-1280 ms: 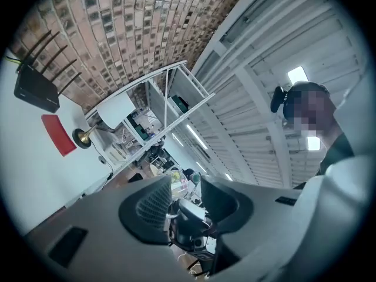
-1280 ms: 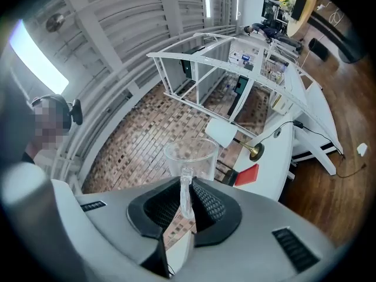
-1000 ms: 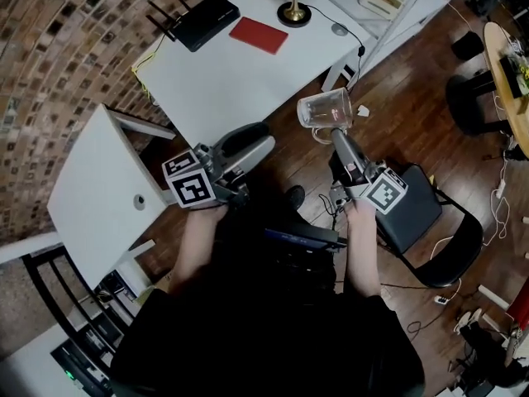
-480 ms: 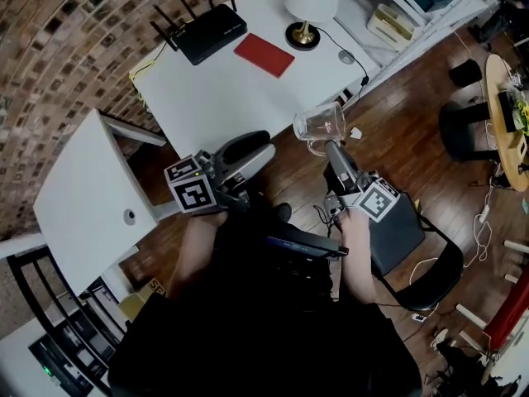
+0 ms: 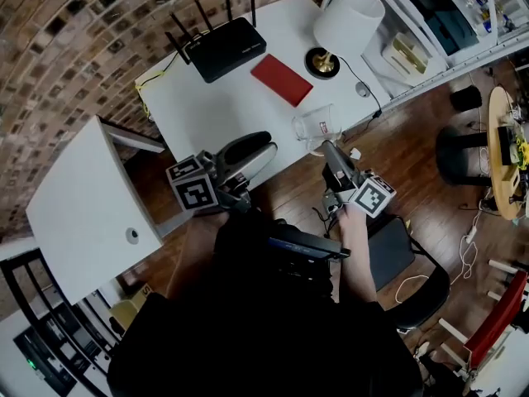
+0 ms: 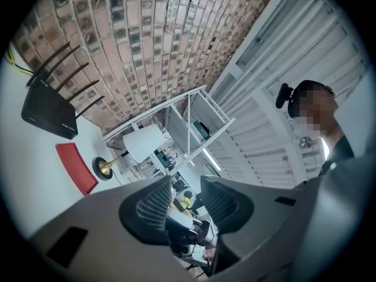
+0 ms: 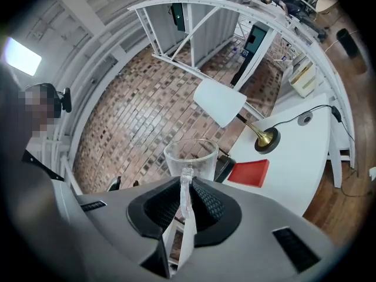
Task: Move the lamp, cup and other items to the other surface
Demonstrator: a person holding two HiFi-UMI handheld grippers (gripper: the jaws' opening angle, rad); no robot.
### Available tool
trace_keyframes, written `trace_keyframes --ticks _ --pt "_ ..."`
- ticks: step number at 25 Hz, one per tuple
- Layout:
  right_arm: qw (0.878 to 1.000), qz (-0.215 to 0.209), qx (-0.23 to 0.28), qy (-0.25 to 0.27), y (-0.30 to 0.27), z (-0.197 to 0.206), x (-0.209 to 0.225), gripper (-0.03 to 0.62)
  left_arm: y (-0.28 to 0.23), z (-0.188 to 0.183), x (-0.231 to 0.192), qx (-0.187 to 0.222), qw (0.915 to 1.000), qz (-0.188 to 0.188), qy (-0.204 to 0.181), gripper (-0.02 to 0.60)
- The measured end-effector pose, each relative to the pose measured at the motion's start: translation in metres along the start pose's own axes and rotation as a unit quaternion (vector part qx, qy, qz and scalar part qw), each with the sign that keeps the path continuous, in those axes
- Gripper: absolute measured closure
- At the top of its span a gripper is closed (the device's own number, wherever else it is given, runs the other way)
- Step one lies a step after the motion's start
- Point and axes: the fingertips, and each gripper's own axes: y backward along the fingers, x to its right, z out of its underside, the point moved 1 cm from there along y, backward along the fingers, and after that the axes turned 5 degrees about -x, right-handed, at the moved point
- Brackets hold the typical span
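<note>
My right gripper (image 5: 330, 149) is shut on the handle of a clear glass mug (image 5: 314, 124) and holds it upright over the near edge of the white table (image 5: 211, 106). In the right gripper view the mug (image 7: 191, 156) stands just beyond the jaws, which pinch its handle. My left gripper (image 5: 261, 148) is open and holds nothing, level with the table's front edge; in its own view the left gripper (image 6: 187, 202) shows a clear gap. On the table stand a white-shaded brass lamp (image 5: 347, 21), a red notebook (image 5: 283, 79) and a black router (image 5: 226, 48).
A second white surface (image 5: 83, 205) with a small round hole lies at the left, next to the brick wall. White shelving (image 5: 430, 31) stands behind the lamp. A black chair (image 5: 409, 259) and a round wooden table (image 5: 502, 151) are at the right, over wood floor with cables.
Both grippers have moved toward the table with the lamp. The mug, earlier over the floor, is now over the table's near edge. The right gripper's hold is unchanged.
</note>
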Motion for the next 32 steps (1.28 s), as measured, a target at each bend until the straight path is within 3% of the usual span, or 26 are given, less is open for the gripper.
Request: trace_keyframes --ticks 4,10,18,23,32 --pt "0.999 0.027 -0.024 0.019 -0.042 0.002 0.010 0.530 0.016 -0.024 -0.026 0.010 0.9999 -0.003 0.009 0.428" --pt "0.998 0.037 -0.053 0.009 -0.083 0.018 0.029 0.530 0.033 -0.045 -0.051 0.021 0.9993 -0.014 0.026 0.428" --pt "0.990 0.060 -0.121 0.037 -0.129 0.022 0.081 0.530 0.040 -0.061 -0.082 0.048 0.9967 -0.056 0.032 0.428" --pt "0.984 0.040 -0.166 0.040 -0.163 0.027 0.103 0.530 0.040 -0.068 -0.103 0.074 0.9920 -0.097 0.031 0.428" --pt "0.964 0.016 -0.246 0.096 -0.216 0.027 0.136 0.530 0.033 -0.074 -0.123 0.108 0.9800 -0.165 0.030 0.428"
